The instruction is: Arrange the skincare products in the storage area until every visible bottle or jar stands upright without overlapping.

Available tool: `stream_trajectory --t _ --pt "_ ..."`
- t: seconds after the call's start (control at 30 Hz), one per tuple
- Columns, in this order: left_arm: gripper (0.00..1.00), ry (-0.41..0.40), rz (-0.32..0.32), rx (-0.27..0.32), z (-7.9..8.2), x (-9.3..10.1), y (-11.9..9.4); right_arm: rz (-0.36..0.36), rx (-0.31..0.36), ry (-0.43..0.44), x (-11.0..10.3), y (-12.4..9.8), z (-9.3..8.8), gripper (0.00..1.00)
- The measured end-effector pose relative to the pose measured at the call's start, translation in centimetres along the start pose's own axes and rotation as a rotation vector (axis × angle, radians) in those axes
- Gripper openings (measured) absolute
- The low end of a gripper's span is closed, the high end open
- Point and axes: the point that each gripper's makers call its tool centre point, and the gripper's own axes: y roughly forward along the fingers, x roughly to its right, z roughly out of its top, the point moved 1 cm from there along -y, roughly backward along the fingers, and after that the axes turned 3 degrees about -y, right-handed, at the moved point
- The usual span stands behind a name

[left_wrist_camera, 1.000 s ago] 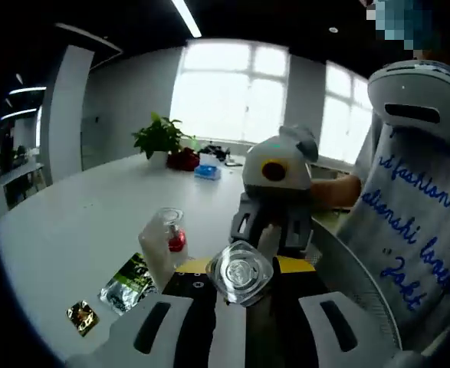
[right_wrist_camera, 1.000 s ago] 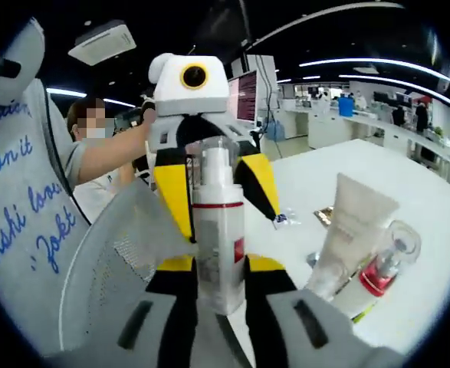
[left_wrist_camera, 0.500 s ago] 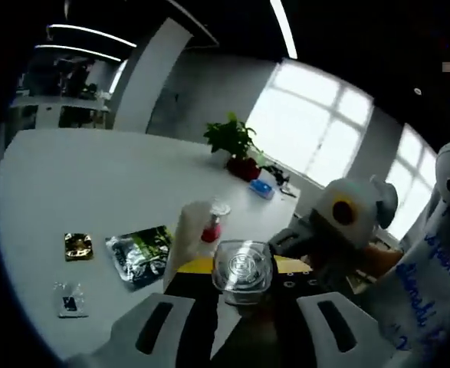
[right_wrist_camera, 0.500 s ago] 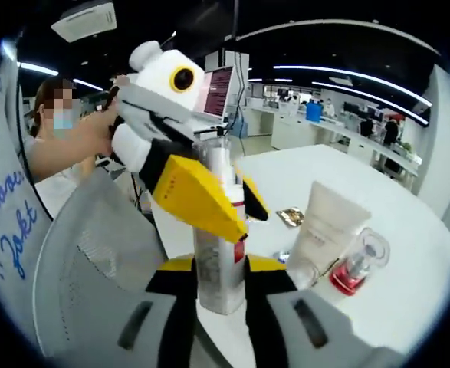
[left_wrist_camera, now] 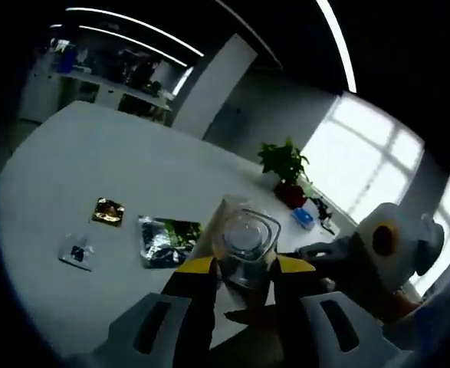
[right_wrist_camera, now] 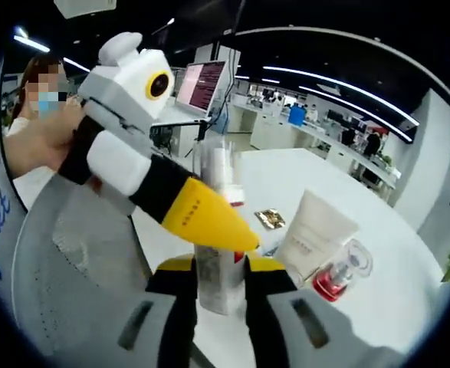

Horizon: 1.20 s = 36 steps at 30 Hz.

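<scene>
**Both grippers on one pump bottle**

Pump bottle [right_wrist_camera: 218, 230]: upright, centre of right gripper view, clear cap on top, red band mid-body. Right gripper [right_wrist_camera: 218, 290] clamps its lower body btwn both jaws. Left gripper [right_wrist_camera: 180, 201] comes in from 10 o'clock, yellow jaw crossing the bottle front, tip at the red band.

Left gripper view: looking down on the bottle's clear cap [left_wrist_camera: 245, 238], sitting btwn the yellow jaws of the left gripper [left_wrist_camera: 244, 276], jaws tight on both sides. Right gripper [left_wrist_camera: 378, 257] at 3 o'clock, white body.

Around the bottle, right gripper view: white tube [right_wrist_camera: 313, 234] at 3 o'clock, just beside; small clear bottle w/ red base [right_wrist_camera: 341, 270] touching the tube's far side. Gold sachet [right_wrist_camera: 268, 218] behind, on the white table [right_wrist_camera: 408, 307].

Left gripper view, table [left_wrist_camera: 79, 161]: green foil sachet [left_wrist_camera: 165, 239] at 9 o'clock of the cap, gold sachet [left_wrist_camera: 108, 211] further out, small clear packet [left_wrist_camera: 78, 251] at 8 o'clock. Potted plant [left_wrist_camera: 284, 165] at 1 o'clock, far edge.

Person's hand [right_wrist_camera: 37, 142] holds the left gripper, 9–10 o'clock.
</scene>
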Motion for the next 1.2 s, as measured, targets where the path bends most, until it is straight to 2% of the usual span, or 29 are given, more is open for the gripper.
stream_trajectory --t 0.13,0.3,0.43,0.57,0.6,0.63,0.7,0.73,0.8,0.83,0.93,1.1,1.2 --pt "0.22 -0.039 0.007 0.023 -0.4 0.4 -0.1 0.002 0.007 0.006 -0.3 0.1 0.0 0.23" --pt "0.21 0.020 -0.005 0.026 -0.6 1.5 -0.2 0.002 0.016 0.002 -0.5 -0.2 0.1 0.23" --pt "0.21 0.088 -0.047 -0.013 -0.6 1.4 -0.4 0.033 0.035 0.020 -0.6 -0.4 0.2 0.24" --pt "0.21 0.237 -0.130 -0.085 -0.3 1.9 -0.4 0.085 0.057 0.038 -0.8 -1.0 0.4 0.24" --pt "0.21 0.234 -0.149 -0.115 -0.5 2.0 -0.6 0.093 0.062 0.039 -0.7 -1.2 0.4 0.24" --pt "0.21 0.245 -0.193 -0.122 -0.3 2.5 -0.7 0.102 0.077 0.040 -0.8 -1.3 0.6 0.24" --pt "0.21 0.287 -0.235 -0.166 -0.5 2.8 -1.1 0.140 0.091 0.044 -1.1 -1.6 0.8 0.23" --pt "0.21 0.366 -0.271 -0.182 -0.5 3.2 -1.3 0.150 0.097 0.040 -1.1 -1.6 0.8 0.23" --pt "0.21 0.429 -0.300 -0.221 -0.9 3.6 -1.6 0.174 0.093 0.035 -1.4 -1.6 0.8 0.23" --pt "0.21 0.492 -0.328 -0.229 -1.0 4.0 -1.6 0.183 0.093 0.032 -1.7 -1.6 0.8 0.23" --pt "0.21 0.564 -0.374 -0.268 -1.2 4.0 -1.8 0.209 0.091 0.022 -2.1 -1.5 0.7 0.22" --pt "0.21 0.728 -0.498 -0.371 -2.4 5.0 -2.8 0.301 0.100 -0.022 -3.5 -1.7 0.8 0.22" --pt "0.21 0.818 -0.569 -0.413 -2.9 5.5 -3.4 0.340 0.100 -0.037 -4.1 -1.8 0.7 0.23"
